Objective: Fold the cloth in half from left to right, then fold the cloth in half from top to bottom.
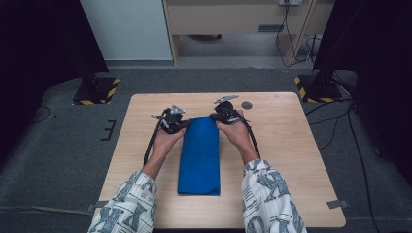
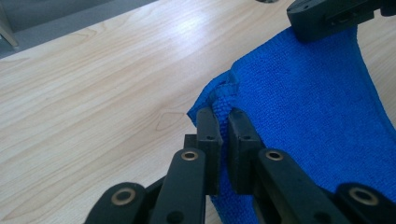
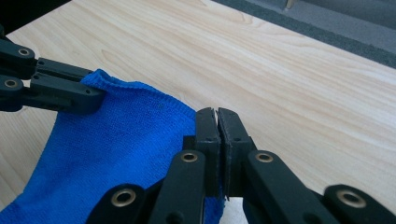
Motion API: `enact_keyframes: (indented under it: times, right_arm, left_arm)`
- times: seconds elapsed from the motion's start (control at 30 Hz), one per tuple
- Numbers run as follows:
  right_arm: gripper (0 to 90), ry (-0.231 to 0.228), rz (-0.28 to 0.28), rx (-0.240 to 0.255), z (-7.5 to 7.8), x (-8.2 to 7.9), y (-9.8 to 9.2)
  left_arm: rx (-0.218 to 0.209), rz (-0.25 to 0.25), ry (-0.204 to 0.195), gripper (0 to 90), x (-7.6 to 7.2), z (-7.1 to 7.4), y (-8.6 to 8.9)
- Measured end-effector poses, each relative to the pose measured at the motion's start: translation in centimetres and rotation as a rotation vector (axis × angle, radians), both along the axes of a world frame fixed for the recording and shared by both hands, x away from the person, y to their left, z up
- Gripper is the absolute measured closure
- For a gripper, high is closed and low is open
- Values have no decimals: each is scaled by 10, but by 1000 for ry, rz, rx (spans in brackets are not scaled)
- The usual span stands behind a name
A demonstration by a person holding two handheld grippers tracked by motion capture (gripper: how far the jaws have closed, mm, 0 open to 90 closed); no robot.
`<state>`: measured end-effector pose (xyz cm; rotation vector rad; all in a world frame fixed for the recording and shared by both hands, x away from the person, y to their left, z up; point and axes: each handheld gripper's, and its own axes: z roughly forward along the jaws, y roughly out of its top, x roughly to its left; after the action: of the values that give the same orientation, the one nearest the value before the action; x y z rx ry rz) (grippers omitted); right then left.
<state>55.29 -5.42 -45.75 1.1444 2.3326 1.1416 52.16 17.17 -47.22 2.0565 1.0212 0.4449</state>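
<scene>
A: What's hard to see?

B: In the high view, both jaw tips are too small to make out against the blue cloth [image 1: 199, 154], which lies folded lengthwise mid-frame on the table [image 1: 291, 160].

A: Grip state?

B: Left gripper [image 2: 223, 122] clamped on the cloth's corner hem. Right gripper [image 3: 217, 122] pinched tight on the opposite far corner.

There is one blue cloth [image 1: 199, 155] on one desk [image 1: 291, 160]. Two claws, the left claw [image 1: 180, 124] and the right claw [image 1: 217, 117], and one small dark round spot [image 1: 247, 105].
</scene>
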Motion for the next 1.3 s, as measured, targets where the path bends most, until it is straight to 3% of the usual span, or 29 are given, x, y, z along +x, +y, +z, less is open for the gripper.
enact_keyframes:
  times: [0.67,1.3]
  right_arm:
    - [881,-34,-1,28,16,1,-8]
    - [880,-51,17,52,24,-10,-11]
  left_arm:
    - [-27,-14,-30,850,7,20,3]
    - [-20,-36,-55,849,-2,31,6]
